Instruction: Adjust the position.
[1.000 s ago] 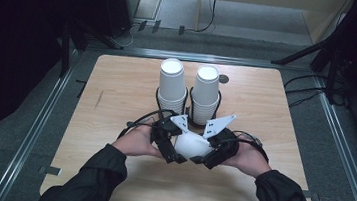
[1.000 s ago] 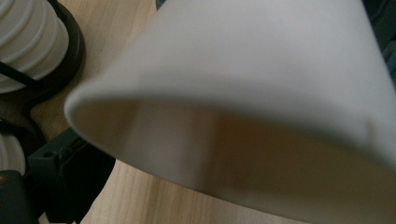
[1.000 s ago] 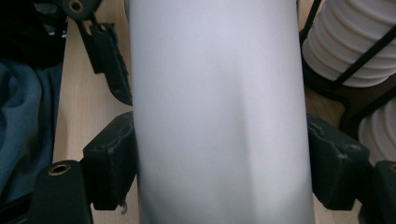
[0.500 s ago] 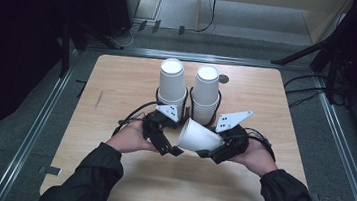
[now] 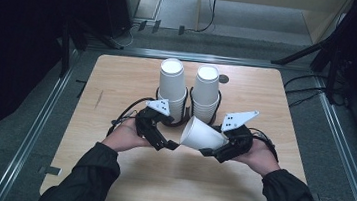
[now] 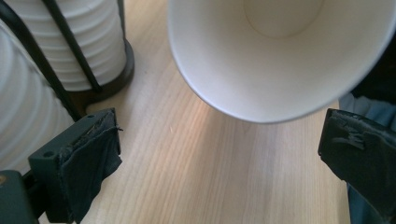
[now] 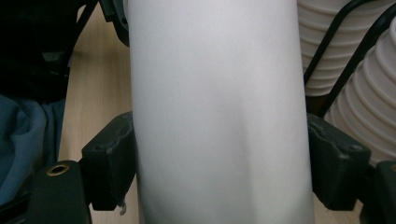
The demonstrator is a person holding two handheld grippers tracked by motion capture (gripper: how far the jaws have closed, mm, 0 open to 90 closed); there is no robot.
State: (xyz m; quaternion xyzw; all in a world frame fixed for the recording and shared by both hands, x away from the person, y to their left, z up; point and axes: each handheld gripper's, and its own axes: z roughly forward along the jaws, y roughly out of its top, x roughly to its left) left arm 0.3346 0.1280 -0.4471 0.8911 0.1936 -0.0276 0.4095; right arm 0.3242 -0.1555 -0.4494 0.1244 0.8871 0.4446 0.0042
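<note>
Now, high view: your right gripper [image 5: 211, 151] clamps paper cup [image 5: 202, 134] sideways above tabletop [image 5: 118, 81], mouth toward left gripper [image 5: 168, 143]. Left gripper view: your jaws wide, empty; cup rim just ahead. Right gripper view: cup light, thin-walled, crushable; grip mid-body gently. Cup stacks [image 5: 173, 87] in wire holders crowd behind.

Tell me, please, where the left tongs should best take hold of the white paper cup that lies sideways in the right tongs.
Probably the rim of the paper cup: its open mouth faces the left tongs, whose jaws stand open. Come from the mouth side, one jaw inside and one outside the wall. The right tongs already occupy the body.
</note>
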